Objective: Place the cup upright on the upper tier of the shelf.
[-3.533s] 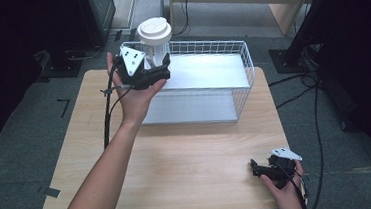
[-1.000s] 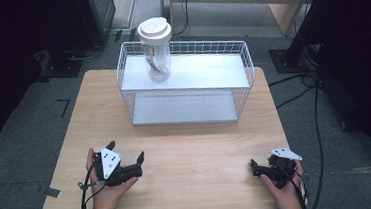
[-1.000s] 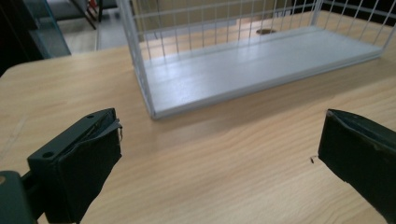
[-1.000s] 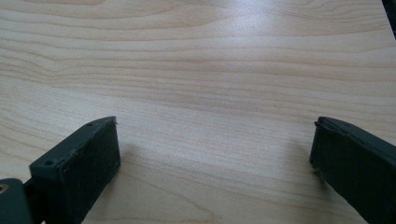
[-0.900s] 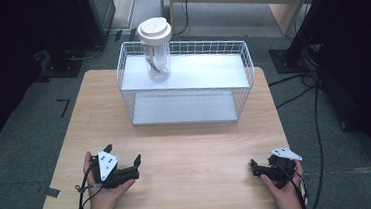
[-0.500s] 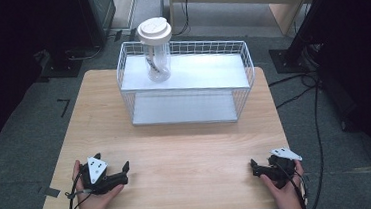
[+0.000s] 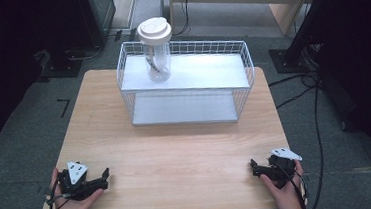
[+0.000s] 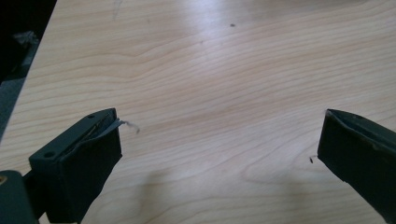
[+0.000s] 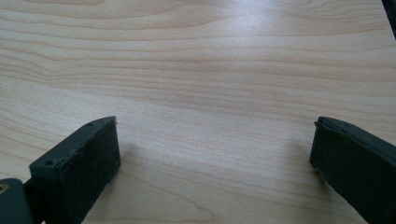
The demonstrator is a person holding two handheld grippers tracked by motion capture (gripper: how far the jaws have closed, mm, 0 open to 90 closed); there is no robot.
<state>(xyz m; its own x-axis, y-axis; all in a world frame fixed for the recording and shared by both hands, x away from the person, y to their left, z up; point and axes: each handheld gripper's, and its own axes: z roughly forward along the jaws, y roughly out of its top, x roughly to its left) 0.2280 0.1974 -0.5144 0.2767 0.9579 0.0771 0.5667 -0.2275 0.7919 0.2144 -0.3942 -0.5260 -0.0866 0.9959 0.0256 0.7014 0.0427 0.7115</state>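
A clear jar with a white lid [image 7: 155, 49] stands upright on the top shelf of a white wire rack [image 7: 186, 79] at the table's far side. My left gripper [image 7: 101, 177] rests at the near left corner of the wooden table [image 7: 177, 150], held in a hand, open with nothing between its jaws. In the left gripper view the left gripper [image 8: 219, 140] spans bare wood. My right gripper [image 7: 255, 165] lies at the near right corner, open and empty. The right gripper [image 9: 215, 140] likewise frames bare tabletop in the right gripper view.
The rack's lower shelf [image 7: 184, 108] holds nothing. Cables [image 7: 315, 119] trail on the dark floor to the right. Dark furniture [image 7: 86, 12] stands beyond the table's far left.
The left hand let go of the jar on the rack's top shelf and drew its gripper back to the near left corner. The right gripper stayed put.
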